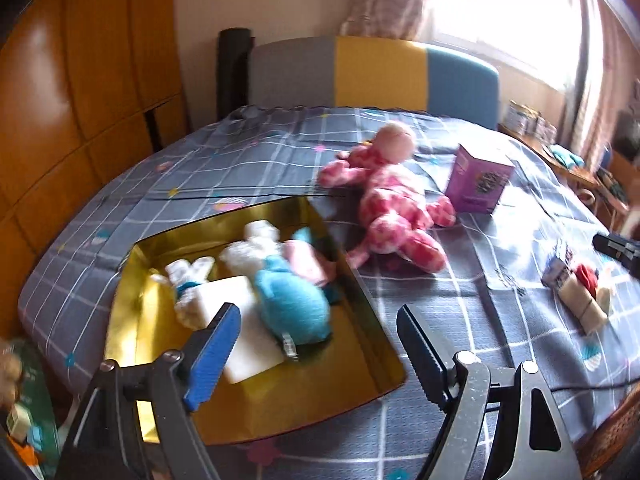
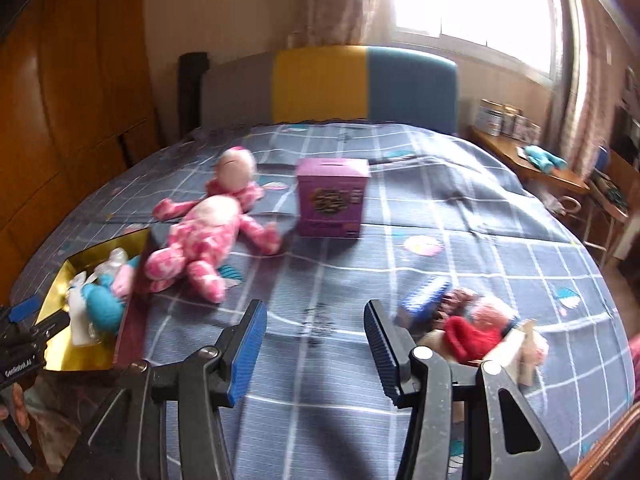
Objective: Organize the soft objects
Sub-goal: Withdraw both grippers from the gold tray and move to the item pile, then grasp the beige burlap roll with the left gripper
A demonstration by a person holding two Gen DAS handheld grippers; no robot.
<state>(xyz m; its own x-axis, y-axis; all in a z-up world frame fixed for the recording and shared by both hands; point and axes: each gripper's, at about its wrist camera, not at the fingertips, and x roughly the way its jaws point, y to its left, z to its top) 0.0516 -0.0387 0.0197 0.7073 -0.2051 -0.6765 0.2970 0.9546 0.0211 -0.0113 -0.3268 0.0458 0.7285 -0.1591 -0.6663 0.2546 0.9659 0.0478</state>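
A gold-lined box lies on the bed and holds a blue plush, white soft toys, a pink item and a white block. My left gripper is open and empty over the box's right side. A pink-and-white plush doll lies beyond the box; it also shows in the right wrist view. My right gripper is open and empty above the bedsheet. A small pile of soft items, red, pink and cream, lies just right of it; it also shows in the left wrist view.
A purple cardboard box stands mid-bed, also seen in the left wrist view. The bed has a grey checked sheet and a grey, yellow and blue headboard. A wooden wardrobe stands left; a cluttered side table right.
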